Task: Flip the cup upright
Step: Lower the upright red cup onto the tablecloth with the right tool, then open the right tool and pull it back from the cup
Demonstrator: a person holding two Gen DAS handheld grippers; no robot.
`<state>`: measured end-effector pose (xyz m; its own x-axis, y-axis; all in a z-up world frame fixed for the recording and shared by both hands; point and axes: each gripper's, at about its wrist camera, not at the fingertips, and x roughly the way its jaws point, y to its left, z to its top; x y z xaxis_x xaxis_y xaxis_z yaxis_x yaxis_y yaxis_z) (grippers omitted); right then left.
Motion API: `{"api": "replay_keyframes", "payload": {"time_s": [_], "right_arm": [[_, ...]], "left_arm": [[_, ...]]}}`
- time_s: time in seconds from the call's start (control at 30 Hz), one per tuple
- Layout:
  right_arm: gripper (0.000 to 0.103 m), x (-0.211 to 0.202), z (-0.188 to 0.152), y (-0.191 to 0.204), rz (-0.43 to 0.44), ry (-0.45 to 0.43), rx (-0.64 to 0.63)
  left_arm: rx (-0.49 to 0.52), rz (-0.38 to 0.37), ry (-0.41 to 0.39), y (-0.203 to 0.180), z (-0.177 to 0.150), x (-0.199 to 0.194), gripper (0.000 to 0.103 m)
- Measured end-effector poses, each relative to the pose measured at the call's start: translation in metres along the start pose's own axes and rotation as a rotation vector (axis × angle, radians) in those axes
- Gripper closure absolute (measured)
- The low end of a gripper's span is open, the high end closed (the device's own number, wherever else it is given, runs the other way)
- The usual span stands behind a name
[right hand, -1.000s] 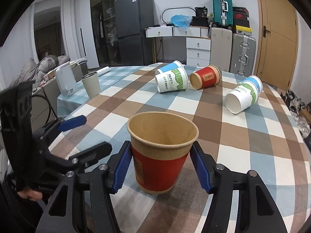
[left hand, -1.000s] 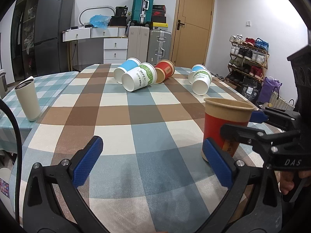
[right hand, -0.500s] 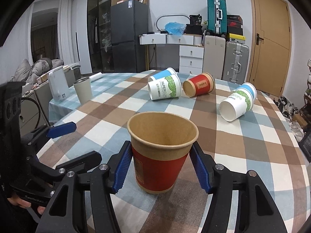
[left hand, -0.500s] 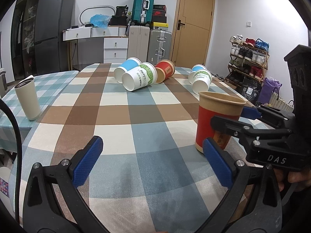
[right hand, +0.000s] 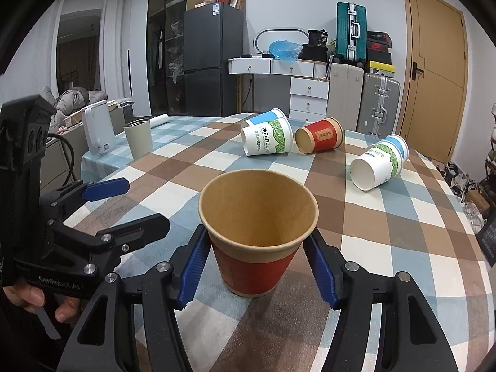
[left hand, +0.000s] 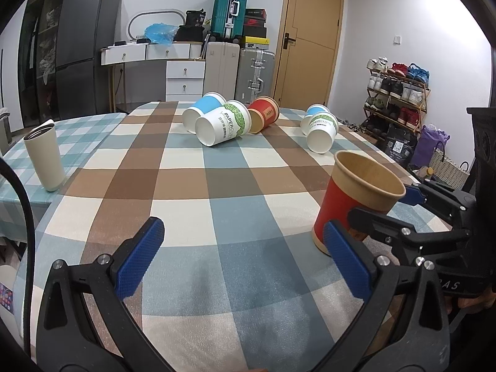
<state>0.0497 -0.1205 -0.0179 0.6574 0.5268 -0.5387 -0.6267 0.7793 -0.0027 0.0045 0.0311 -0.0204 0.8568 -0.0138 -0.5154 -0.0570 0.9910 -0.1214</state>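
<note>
Tablecloth (right hand: 387,223) now bears red cup (right hand: 257,248), tilted leftward.

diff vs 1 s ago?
The right gripper carried the red cup leftward toward the table's middle, upright, base on or near the tablecloth. Its jaws stayed closed on the cup. The left gripper stayed open and empty; the five tipped cups farther back haven't moved.

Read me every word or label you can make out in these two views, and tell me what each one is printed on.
"PAPERCUPS": white and green cup lying on its side.
"CUPS": second white and green cup, the first letters cut off in the right wrist view.
"GenRobot.AI": left gripper body.
Label on the lying red cup: too small to read.
</note>
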Motion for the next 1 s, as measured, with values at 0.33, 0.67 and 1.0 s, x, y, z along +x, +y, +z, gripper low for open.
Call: {"api": "replay_keyframes", "payload": {"time_s": [0.33, 0.67, 1.0], "right_arm": [[0.015, -0.016, 0.001, -0.01, 0.048, -0.069, 0.008], [0.0, -0.049, -0.007, -0.042, 0.132, -0.176, 0.071], [0.0, -0.062, -0.022, -0.063, 0.149, -0.218, 0.093]], "left_arm": [[0.006, 0.007, -0.019, -0.006, 0.001, 0.002, 0.0], [0.034, -0.032, -0.038, -0.023, 0.001, 0.001, 0.0], [0.05, -0.022, -0.052, -0.035, -0.002, 0.006, 0.0]]}}
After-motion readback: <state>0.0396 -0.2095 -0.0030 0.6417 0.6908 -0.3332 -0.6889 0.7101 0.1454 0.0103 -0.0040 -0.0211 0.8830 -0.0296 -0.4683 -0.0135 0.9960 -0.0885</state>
